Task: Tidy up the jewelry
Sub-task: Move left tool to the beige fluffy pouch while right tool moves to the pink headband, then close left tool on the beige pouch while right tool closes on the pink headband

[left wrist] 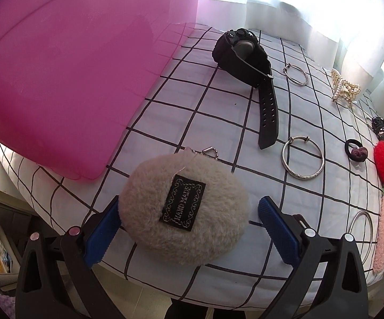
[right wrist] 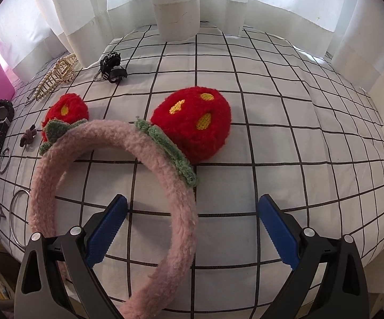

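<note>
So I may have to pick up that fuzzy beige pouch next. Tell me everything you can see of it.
The fuzzy beige pouch is an oval, plush-looking piece with a black woven label reading HAND MADE stitched on its upper face. A short silver ball chain shows at its far edge. It lies flat on the grid-patterned sheet, near the front edge, between the open fingers of the left gripper. The left pad looks pressed to its side; the right stands apart.

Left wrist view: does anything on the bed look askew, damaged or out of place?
Nothing looks damaged. The black watch lies on its side with its strap trailing unbuckled across the checked bedspread. The fuzzy beige pouch sits label-up between the open left gripper fingers, and the silver bangles lie flat, scattered.
</note>
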Motion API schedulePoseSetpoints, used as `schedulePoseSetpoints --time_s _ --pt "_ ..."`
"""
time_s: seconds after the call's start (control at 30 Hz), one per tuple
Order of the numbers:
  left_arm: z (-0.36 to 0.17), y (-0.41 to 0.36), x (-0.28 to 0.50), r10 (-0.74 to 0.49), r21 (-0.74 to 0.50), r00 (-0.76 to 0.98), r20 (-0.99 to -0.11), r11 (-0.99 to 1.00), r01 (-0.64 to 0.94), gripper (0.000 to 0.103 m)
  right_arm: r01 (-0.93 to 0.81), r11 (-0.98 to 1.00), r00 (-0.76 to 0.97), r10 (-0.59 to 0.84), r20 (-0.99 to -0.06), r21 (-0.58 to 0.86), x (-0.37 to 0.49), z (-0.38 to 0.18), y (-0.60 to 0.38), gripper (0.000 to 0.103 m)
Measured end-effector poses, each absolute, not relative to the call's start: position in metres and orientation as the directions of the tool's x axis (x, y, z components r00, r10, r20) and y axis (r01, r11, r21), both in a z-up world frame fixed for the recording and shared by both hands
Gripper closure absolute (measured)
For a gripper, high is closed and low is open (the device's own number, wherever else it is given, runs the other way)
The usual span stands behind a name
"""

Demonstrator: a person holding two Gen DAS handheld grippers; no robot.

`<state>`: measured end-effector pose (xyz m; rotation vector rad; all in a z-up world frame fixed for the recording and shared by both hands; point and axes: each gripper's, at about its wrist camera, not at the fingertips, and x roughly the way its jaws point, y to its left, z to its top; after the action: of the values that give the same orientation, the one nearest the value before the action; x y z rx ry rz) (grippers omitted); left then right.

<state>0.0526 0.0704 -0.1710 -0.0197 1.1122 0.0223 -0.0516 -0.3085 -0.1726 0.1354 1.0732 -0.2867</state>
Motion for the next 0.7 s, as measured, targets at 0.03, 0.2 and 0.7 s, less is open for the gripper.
schedulePoseSetpoints --time_s 0.03,0.2,0.7 --pt "-0.171 0.071 0.052 0.007 -0.006 0.442 -0.897 1.0 -0.028 0.005 0.295 0.955 0.449 -0.166 -0.878 -0.03 -0.052 -0.173 -0.309 0.008" --pt "-0.171 0.07 0.055 0.006 -0.008 0.442 -0.897 1.0 -0.029 0.005 0.283 0.958 0.475 -0.173 -0.863 -0.037 -0.054 -0.175 -0.307 0.008" --pt "-0.164 0.072 0.032 -0.01 -0.016 0.468 -0.884 1.0 -0.008 0.026 0.221 0.974 0.516 -0.152 -0.843 -0.04 -0.055 -0.17 -0.294 0.045"
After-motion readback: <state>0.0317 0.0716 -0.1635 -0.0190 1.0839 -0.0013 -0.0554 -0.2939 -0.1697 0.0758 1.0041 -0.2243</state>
